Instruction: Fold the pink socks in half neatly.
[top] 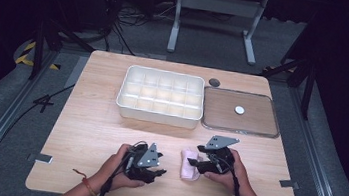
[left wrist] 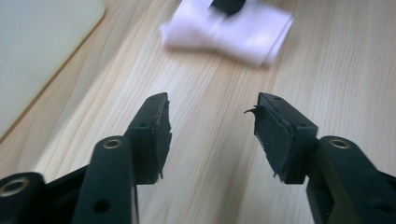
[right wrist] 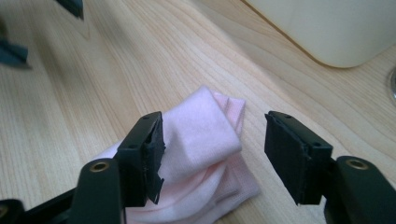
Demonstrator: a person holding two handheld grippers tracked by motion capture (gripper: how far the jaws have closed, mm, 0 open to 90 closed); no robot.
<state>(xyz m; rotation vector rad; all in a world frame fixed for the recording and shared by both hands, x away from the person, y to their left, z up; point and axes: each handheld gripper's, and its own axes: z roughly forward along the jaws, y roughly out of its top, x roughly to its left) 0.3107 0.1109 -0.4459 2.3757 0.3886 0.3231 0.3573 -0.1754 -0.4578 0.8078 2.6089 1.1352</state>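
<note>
As both hands sit low at the table's near edge: all the action is around one small pink cloth.
Landmark: the pink cloth (top: 189, 164), a folded, bunched piece lying flat on the wooden table (top: 90, 113), near the front edge and a little right of centre.
Cloth, close up: in the right gripper view the cloth (right wrist: 205, 140) shows a rolled upper fold over a flatter layer; in the left gripper view the cloth (left wrist: 233, 30) is blurred, up ahead of the jaws.
Right gripper: right gripper (top: 197, 164) sits just right of the cloth, tips reaching over it, held in the person's right hand (top: 231, 173).
Right jaws: spread; right gripper (right wrist: 210, 149) straddles the cloth, the left pad at the fold's edge, the right pad clear of it with bare wood between. No pinch.
Left gripper: left gripper (top: 157, 172) is left of the cloth, near but apart, in the left hand (top: 118, 169).
Left jaws: spread; left gripper (left wrist: 212, 135) has only bare wood between its pads.
Tray: a white tray (top: 160, 96) of small compartments stands well beyond the cloth, toward the far side.
Lid: a clear flat lid (top: 241, 112) lies just right of the tray, also well beyond the cloth.
</note>
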